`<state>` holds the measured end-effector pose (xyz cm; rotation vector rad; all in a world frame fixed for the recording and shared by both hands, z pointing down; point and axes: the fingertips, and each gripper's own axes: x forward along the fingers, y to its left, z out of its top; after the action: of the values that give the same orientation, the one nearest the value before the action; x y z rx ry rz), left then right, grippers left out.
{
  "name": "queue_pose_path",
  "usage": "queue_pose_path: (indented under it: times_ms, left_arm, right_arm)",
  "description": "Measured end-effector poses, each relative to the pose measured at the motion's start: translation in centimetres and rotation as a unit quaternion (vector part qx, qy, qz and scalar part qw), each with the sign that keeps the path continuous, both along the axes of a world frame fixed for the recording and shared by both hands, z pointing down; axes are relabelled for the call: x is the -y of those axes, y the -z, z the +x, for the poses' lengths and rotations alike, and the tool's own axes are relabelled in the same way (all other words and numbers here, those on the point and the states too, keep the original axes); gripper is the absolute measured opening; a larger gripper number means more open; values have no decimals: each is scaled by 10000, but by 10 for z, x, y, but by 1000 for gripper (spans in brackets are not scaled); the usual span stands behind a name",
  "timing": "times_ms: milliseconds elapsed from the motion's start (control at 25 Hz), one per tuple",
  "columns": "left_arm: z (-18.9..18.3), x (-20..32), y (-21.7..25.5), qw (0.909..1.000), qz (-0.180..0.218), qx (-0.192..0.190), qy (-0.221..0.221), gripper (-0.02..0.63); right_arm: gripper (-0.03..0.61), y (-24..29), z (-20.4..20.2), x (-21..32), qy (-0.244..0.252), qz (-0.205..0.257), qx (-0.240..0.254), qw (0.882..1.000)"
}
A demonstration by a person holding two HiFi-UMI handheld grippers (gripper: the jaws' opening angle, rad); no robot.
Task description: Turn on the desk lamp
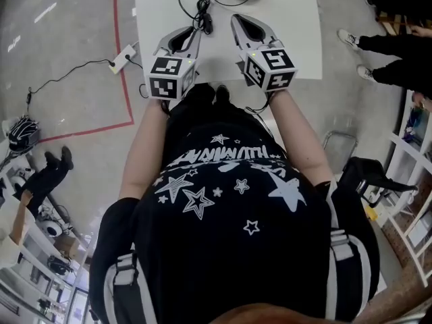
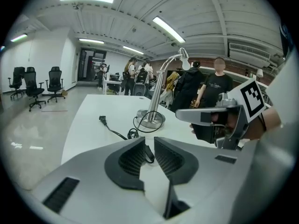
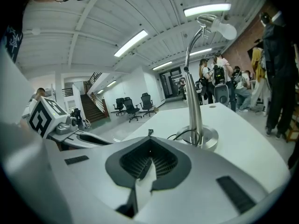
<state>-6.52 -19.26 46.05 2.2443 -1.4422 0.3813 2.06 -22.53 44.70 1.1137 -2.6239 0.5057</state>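
The desk lamp, a chrome gooseneck on a round base [image 2: 150, 119] [image 3: 205, 136], stands on the white table [image 1: 297, 39], and its bulb [image 3: 223, 29] looks unlit. Its black cord lies loose on the table, its plug [image 2: 102, 120] unplugged. The cord's inline switch [image 2: 148, 154] [image 1: 206, 24] sits at the tips of my left gripper [image 2: 149, 143] [image 1: 199, 30], whose jaws stand a little apart with a gap around the switch. My right gripper [image 3: 149, 146] [image 1: 237, 20] hovers beside it over the table, shut and empty, pointing toward the lamp base.
A white power strip [image 1: 121, 61] with its cable lies on the floor left of the table, by a red tape line [image 1: 125, 79]. People stand to the right [image 1: 391, 46] and beyond the table [image 2: 215, 90]. Office chairs [image 2: 35, 85] stand far left.
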Motion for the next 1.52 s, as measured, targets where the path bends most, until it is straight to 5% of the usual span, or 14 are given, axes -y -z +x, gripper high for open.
queue_pose_path:
  times_ms: [680,1200,1520]
  left_arm:
    - [31,16,-59,9935,-936,162,-620,121]
    - [33,23,-72,9927,-1016,549,-357,124]
    - [30,21,-77,9911,-1293,304,-78,107]
  right_arm:
    - [3,-27,-3,16,-243,-386,-164,9988]
    - [3,-37,-4,13,-170,-518,-261,9982]
    - [3,-43,1,8,-107,-593,-302,9977]
